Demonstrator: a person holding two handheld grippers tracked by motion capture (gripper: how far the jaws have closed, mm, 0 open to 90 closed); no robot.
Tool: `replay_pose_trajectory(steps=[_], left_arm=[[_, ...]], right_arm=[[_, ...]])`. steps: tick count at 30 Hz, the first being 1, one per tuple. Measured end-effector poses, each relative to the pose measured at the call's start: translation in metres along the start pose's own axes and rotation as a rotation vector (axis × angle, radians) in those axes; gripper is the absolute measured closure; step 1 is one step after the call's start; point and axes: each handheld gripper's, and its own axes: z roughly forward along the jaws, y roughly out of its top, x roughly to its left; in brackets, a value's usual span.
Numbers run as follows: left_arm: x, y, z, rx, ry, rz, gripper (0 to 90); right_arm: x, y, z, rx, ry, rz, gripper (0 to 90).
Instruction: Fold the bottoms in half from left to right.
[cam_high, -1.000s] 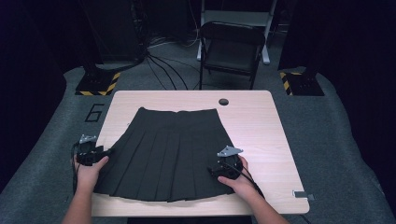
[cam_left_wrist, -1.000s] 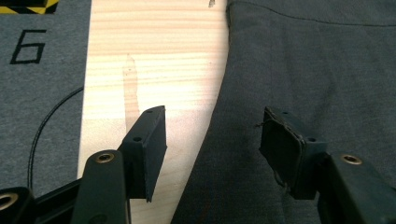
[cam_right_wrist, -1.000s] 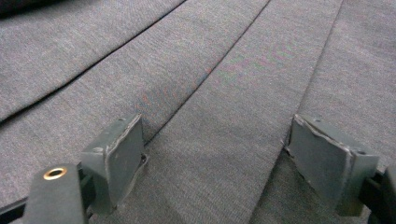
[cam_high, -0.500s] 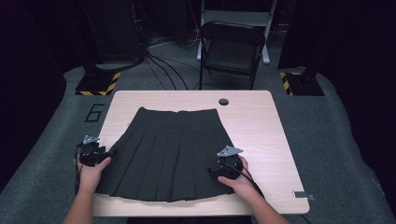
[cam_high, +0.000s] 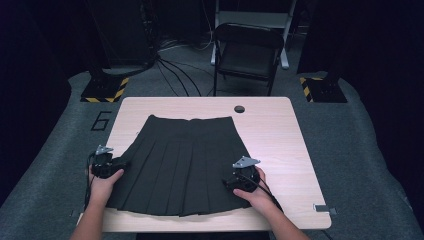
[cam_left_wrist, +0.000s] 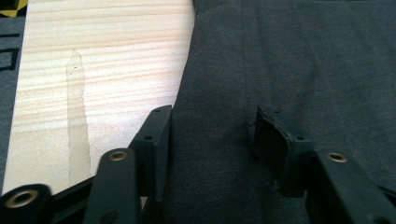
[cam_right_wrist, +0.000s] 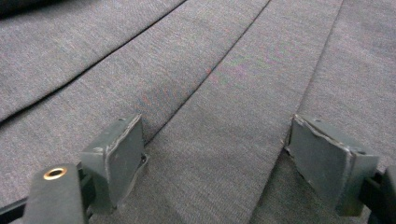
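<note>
Black pleated skirt flat on wooden table

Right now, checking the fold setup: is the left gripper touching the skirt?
Touching: in the left gripper view, the left gripper presses its closing jaws into the skirt edge.

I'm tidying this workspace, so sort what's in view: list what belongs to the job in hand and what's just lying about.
In the job:
- dark pleated skirt, spread flat on the table
- left claw, jaws just closing over the skirt's side edge, fabric between them
- right claw, jaws apart over the pleats

Just about:
- folding chair behind the table
- cables on the floor
</note>
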Motion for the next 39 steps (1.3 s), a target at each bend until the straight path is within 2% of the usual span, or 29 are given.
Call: replay_pose_trajectory(steps=[4, 6, 8, 10, 15, 24, 26, 27, 30, 31, 34, 36, 37, 39], left_arm=[[0.001, 0.000, 0.000, -0.008, -0.001, -0.008, 57.8], [0.001, 0.001, -0.002, 0.004, -0.002, -0.017, 64.1], [0.001, 0.002, -0.003, -0.005, 0.001, -0.029, 71.8], [0.000, 0.003, -0.004, -0.023, 0.003, -0.034, 74.5], [-0.002, 0.006, -0.009, -0.023, 0.001, -0.040, 79.5], [-0.012, 0.012, -0.018, -0.055, -0.014, -0.001, 82.7], [-0.014, 0.013, -0.019, -0.071, -0.010, 0.002, 82.8], [-0.015, 0.014, -0.021, -0.062, -0.014, 0.014, 82.8], [-0.019, 0.015, -0.023, -0.088, -0.023, 0.002, 83.1], [-0.020, 0.015, -0.023, -0.098, -0.024, 0.000, 83.2], [-0.023, 0.018, -0.026, -0.100, -0.027, 0.012, 83.4], [-0.026, 0.019, -0.027, -0.119, -0.023, 0.019, 83.5], [-0.027, 0.020, -0.028, -0.105, -0.030, 0.024, 83.5], [-0.032, 0.021, -0.029, -0.112, -0.030, 0.037, 83.5]], right_arm=[[0.000, 0.000, 0.000, 0.000, 0.000, 0.000, 18.0], [0.000, 0.000, 0.000, 0.000, 0.000, 0.000, 18.0], [0.000, 0.000, 0.000, 0.000, 0.000, 0.000, 18.0], [0.001, 0.000, 0.000, 0.003, 0.001, 0.014, 18.1], [0.001, 0.000, 0.000, 0.003, 0.002, 0.012, 18.0], [0.001, 0.000, 0.000, 0.004, 0.001, 0.016, 18.0], [0.000, 0.000, 0.000, -0.001, 0.002, 0.001, 18.0], [0.000, 0.000, 0.000, 0.000, 0.001, 0.003, 18.0], [0.001, 0.000, 0.000, 0.004, 0.001, 0.015, 18.0], [0.000, 0.000, 0.000, -0.001, 0.001, -0.001, 18.0], [0.000, 0.000, 0.000, -0.001, 0.002, 0.001, 18.0], [0.000, 0.000, 0.000, -0.001, 0.001, -0.001, 18.0], [0.000, 0.000, 0.000, -0.001, 0.001, 0.000, 18.0], [0.000, 0.000, 0.000, -0.001, 0.001, 0.000, 18.0]])
